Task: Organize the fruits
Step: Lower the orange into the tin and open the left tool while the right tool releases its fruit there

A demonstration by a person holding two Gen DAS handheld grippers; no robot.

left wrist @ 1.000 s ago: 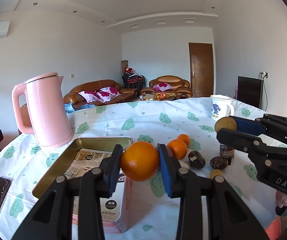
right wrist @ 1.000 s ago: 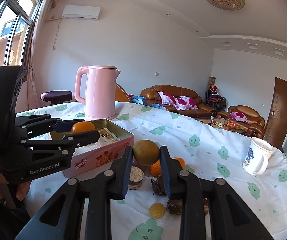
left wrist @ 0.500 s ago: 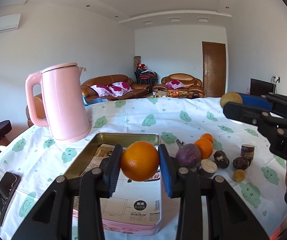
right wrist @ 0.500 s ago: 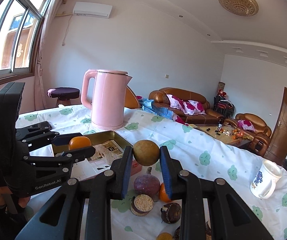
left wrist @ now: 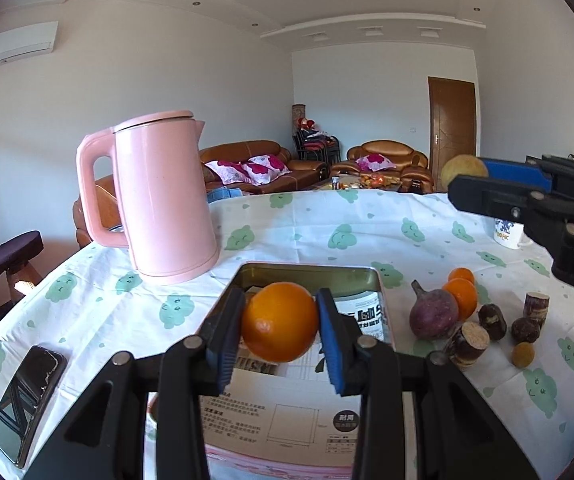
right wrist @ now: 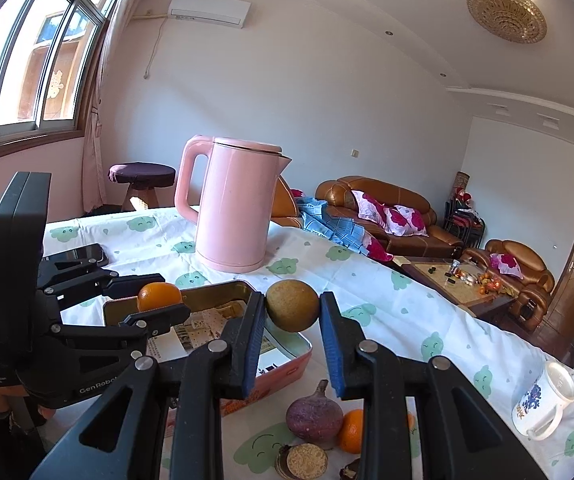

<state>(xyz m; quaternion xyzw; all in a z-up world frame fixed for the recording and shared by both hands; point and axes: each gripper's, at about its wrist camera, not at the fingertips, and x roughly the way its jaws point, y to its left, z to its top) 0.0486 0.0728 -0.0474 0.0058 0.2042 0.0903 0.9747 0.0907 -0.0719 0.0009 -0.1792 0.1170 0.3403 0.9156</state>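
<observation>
My left gripper is shut on an orange and holds it in the air over the open pink tin box. My right gripper is shut on a round brownish-yellow fruit, held above the tin's right rim. The right gripper also shows in the left wrist view, and the left gripper with its orange in the right wrist view. On the cloth right of the tin lie a purple round fruit, two small oranges, several sugarcane pieces and a small yellow fruit.
A pink kettle stands behind the tin at the left. A phone lies near the table's left edge. A white mug stands at the right. Printed paper lines the tin's bottom.
Both grippers have moved left and back with their fruits, from over the fruit pile toward the tin. The orange now hangs over the tin; the brown fruit hangs by its right rim.
</observation>
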